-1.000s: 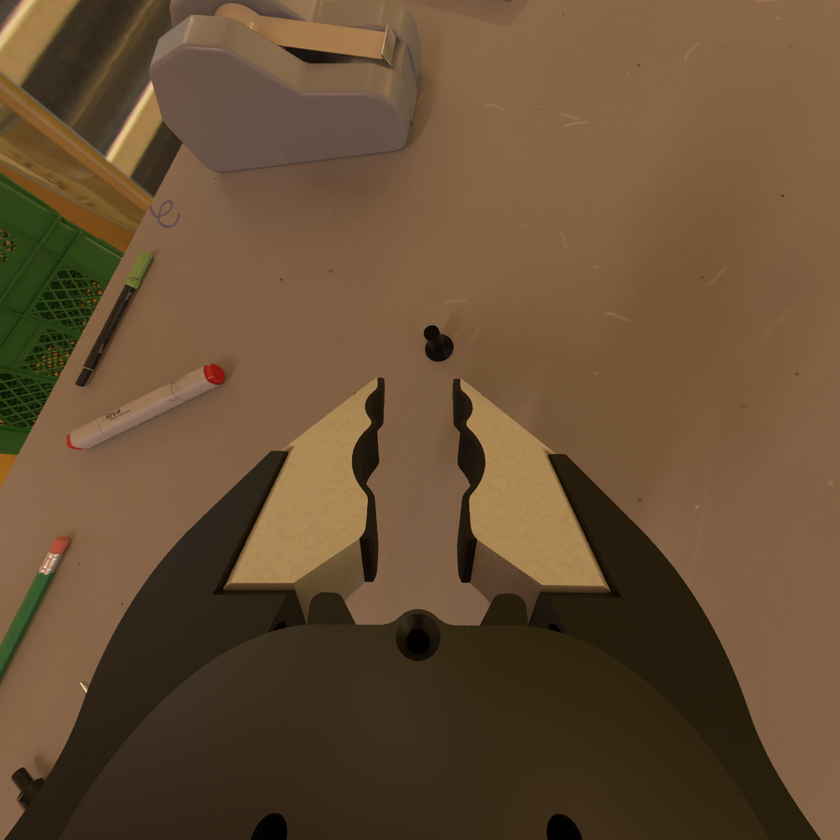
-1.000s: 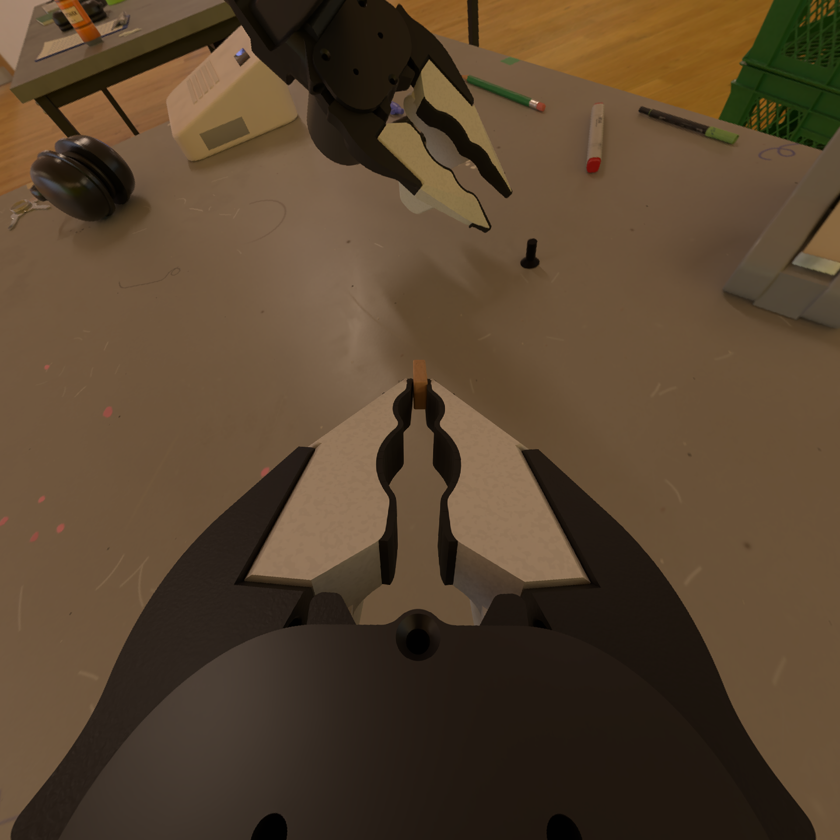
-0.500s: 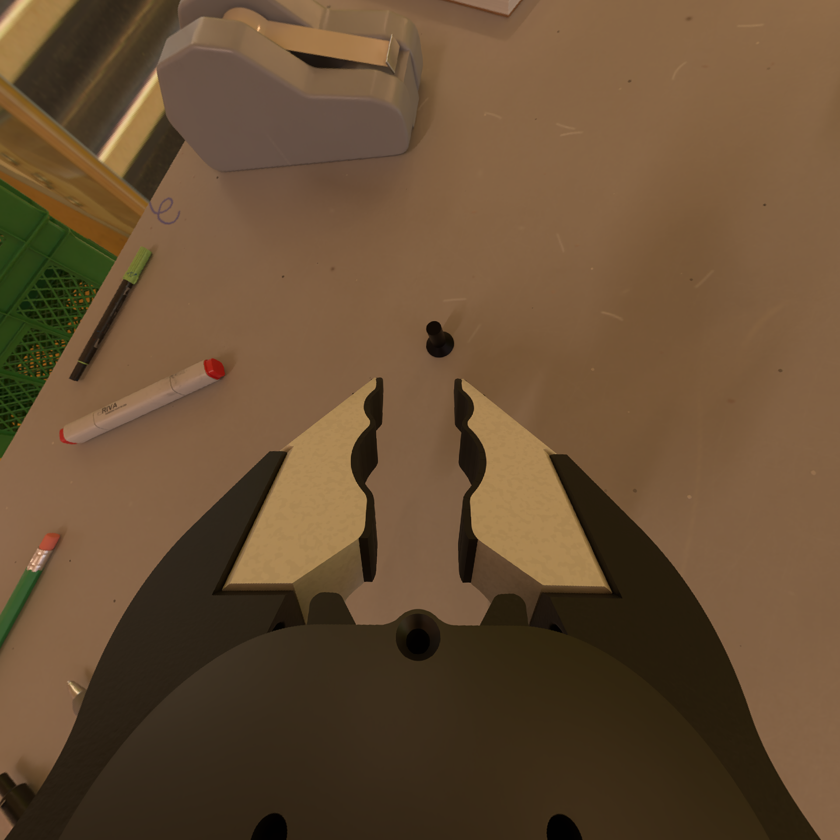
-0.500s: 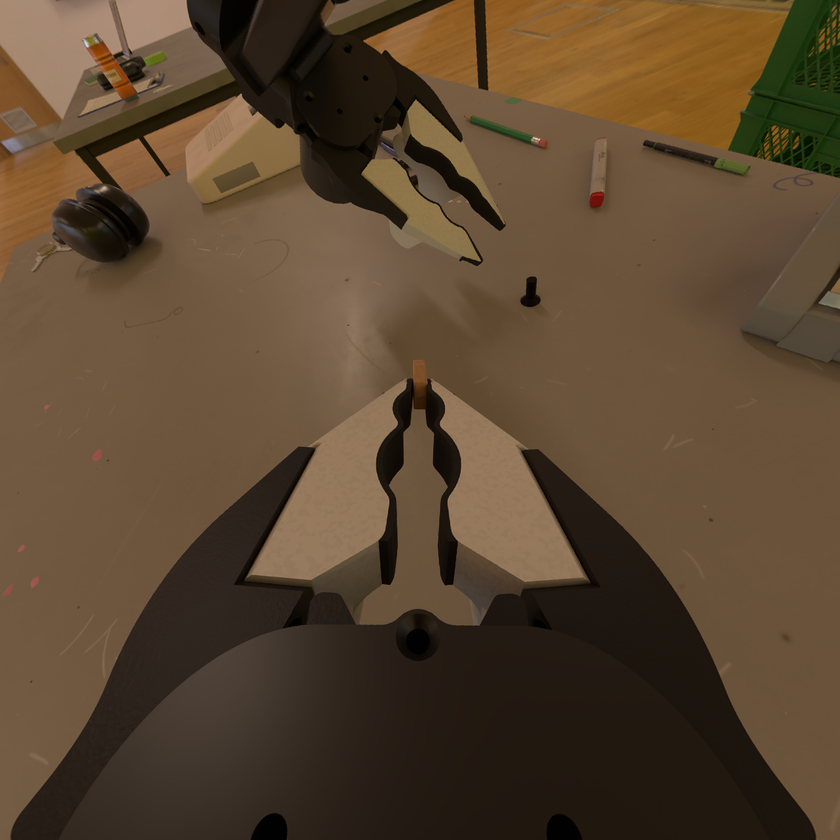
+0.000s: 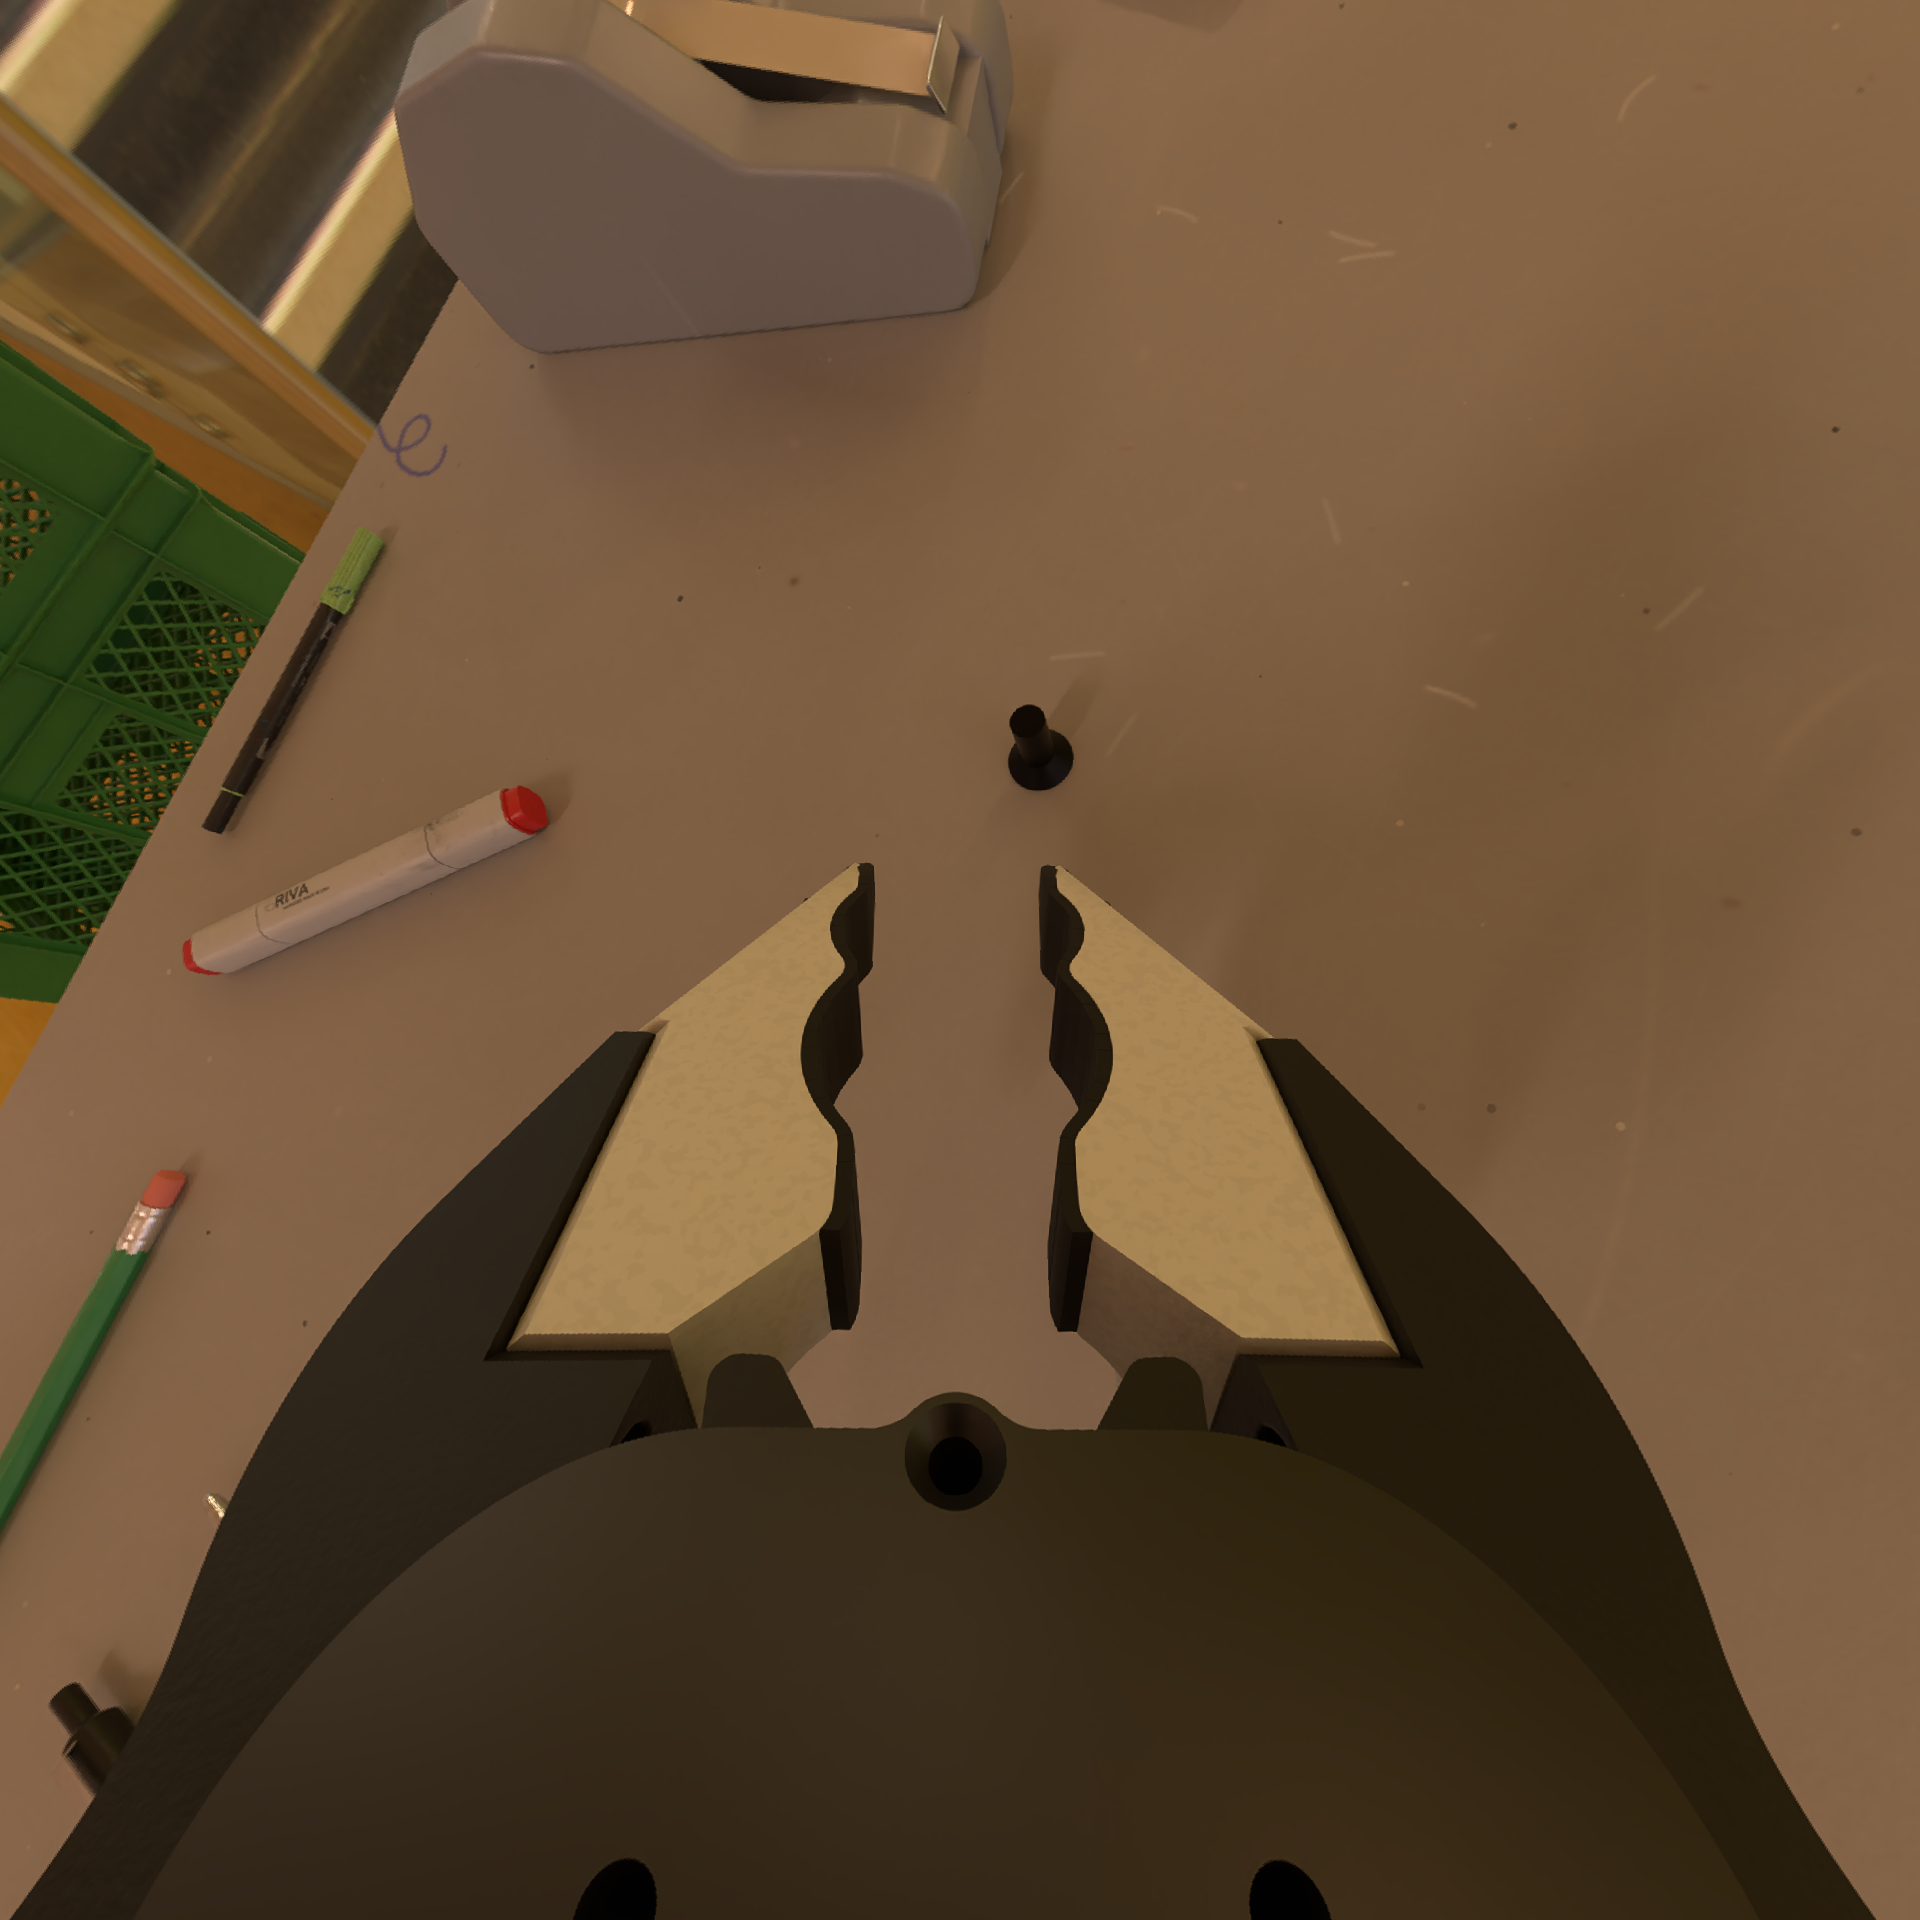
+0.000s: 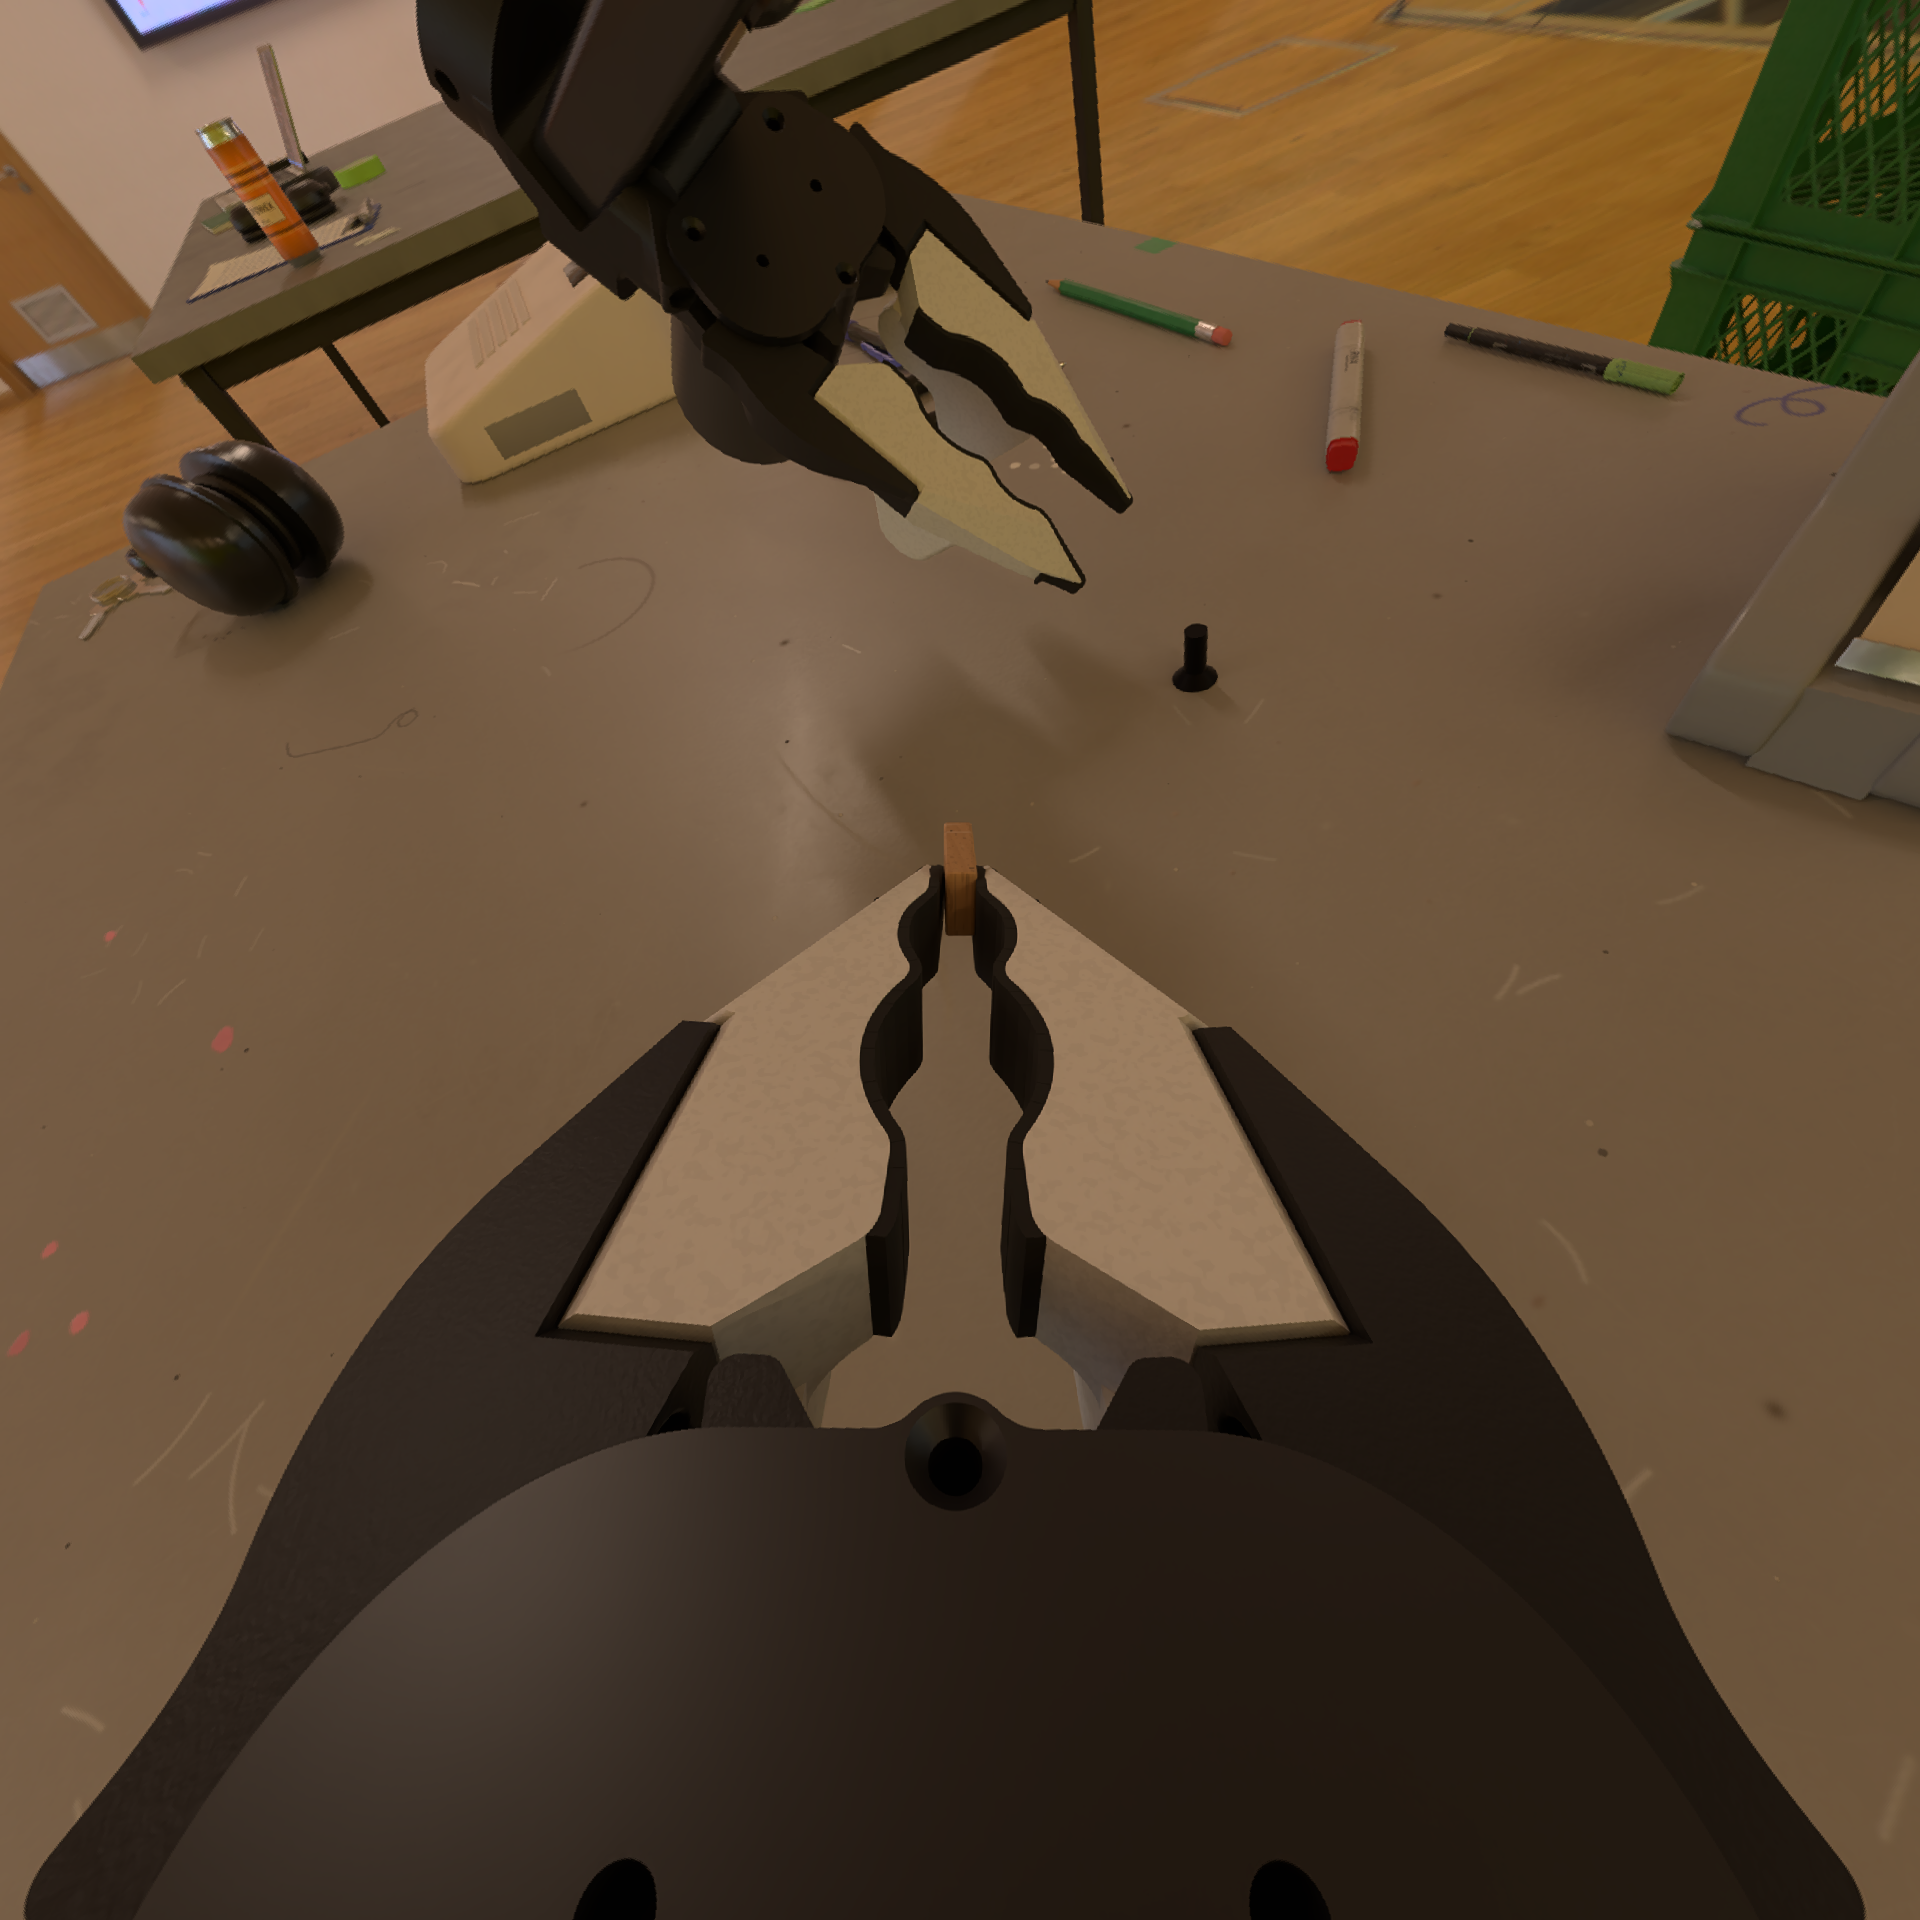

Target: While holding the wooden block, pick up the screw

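Note:
A small black screw [image 5: 1037, 750] stands head-down on the grey table, just ahead of my open, empty left gripper [image 5: 956, 871]. In the right wrist view the screw [image 6: 1195, 661] stands beyond and to the right of my right gripper [image 6: 958, 883]. The right gripper is shut on a small wooden block [image 6: 958, 878], which sticks up between the fingertips. The left gripper [image 6: 1101, 545] also shows there, open, hovering above the table to the left of the screw.
A grey tape dispenser [image 5: 707, 177] sits beyond the screw. A red-capped marker [image 5: 364, 881], a black pen [image 5: 296, 681] and a green pencil [image 5: 83, 1340] lie at left, near the table edge and a green crate [image 5: 94, 644]. A beige device [image 6: 540, 384] and a black round object [image 6: 237, 525] sit far left.
The right gripper has risen and tilted up with the block, showing more of the room. The left gripper shifted only slightly; the screw stays just ahead of its tips.

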You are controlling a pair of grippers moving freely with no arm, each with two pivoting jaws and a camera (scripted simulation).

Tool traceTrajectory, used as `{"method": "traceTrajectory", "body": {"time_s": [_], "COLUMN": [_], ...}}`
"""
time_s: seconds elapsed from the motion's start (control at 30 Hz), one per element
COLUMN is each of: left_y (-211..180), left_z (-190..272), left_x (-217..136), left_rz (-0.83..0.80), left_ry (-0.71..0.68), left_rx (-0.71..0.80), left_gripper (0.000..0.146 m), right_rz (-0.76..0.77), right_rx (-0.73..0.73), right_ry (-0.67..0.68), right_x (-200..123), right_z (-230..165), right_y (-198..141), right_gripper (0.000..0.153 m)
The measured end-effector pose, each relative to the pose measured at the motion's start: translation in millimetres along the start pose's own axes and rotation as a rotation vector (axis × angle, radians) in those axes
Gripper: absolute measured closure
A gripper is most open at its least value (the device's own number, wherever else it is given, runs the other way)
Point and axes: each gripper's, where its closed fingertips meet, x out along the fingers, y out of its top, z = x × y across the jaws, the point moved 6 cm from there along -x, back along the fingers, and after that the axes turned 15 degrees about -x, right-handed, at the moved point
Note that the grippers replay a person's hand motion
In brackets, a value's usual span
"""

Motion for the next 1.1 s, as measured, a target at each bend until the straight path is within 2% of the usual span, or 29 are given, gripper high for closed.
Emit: {"method": "traceTrajectory", "body": {"time_s": [0.17, 0.43, 0.73, 0.87, 1.1], "left_y": [-1.5, 3.9, 5.3, 8.2, 16.9], "left_z": [-3.7, -3.3, 0.7, 0.5, 6.2], "left_x": [0.6, 3.7, 9.3, 11.5, 25.9], "left_rz": [0.000, 0.015, -0.010, -0.026, -0.082], "left_ry": [0.011, -0.014, -0.079, -0.121, -0.205], "left_rx": [0.025, 0.079, 0.149, 0.209, 0.324], "left_gripper": [0.111, 0.096, 0.102, 0.114, 0.125], "right_rz": [-0.008, -0.016, -0.017, -0.015, -0.005], "right_rx": [-0.005, -0.019, -0.031, -0.031, -0.017], "right_ry": [-0.003, -0.012, -0.016, -0.013, -0.005], "right_x": [0.7, 0.0, -1.0, -2.4, -4.0], "right_z": [0.3, 0.3, -0.5, -1.4, -0.7], "right_y": [-0.9, 0.8, 3.4, 3.0, 1.7], "right_gripper": [0.148, 0.148, 0.148, 0.148, 0.148]}}
